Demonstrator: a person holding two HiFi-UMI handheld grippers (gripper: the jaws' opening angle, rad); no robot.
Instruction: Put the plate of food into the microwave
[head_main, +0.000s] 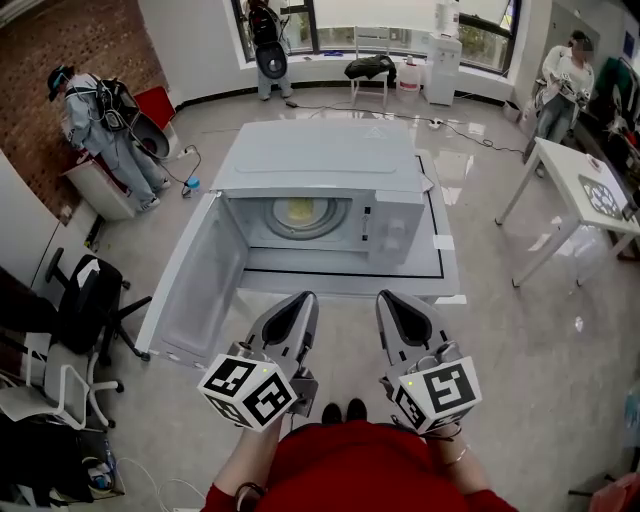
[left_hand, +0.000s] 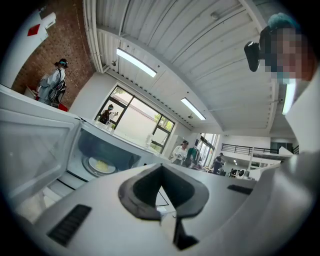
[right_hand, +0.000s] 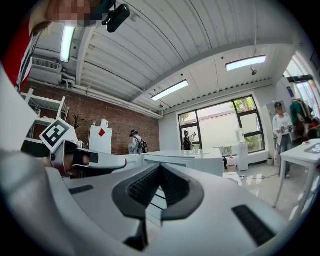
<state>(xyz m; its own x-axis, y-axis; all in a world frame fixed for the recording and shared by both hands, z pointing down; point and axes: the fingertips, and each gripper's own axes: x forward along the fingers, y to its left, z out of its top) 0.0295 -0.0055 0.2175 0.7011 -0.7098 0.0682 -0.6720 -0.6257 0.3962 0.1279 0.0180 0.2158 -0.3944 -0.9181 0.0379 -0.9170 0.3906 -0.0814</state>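
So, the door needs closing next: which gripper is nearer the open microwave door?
Left. The left gripper is just right of the swung-out door; the right gripper sits further right, beyond it.

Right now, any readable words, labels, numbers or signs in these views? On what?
No words or numbers are readable in any view.
Coded square markers, no letters: on the left gripper, the right gripper and the white table.
Red diamond, no text: on the white cabinet.
Microwave control panel: marks too small to read.

Brick wall (head_main: 60, 30) left, tall windows (head_main: 340, 20) ahead, glossy grey floor (head_main: 530, 330), white table (head_main: 565, 165) right
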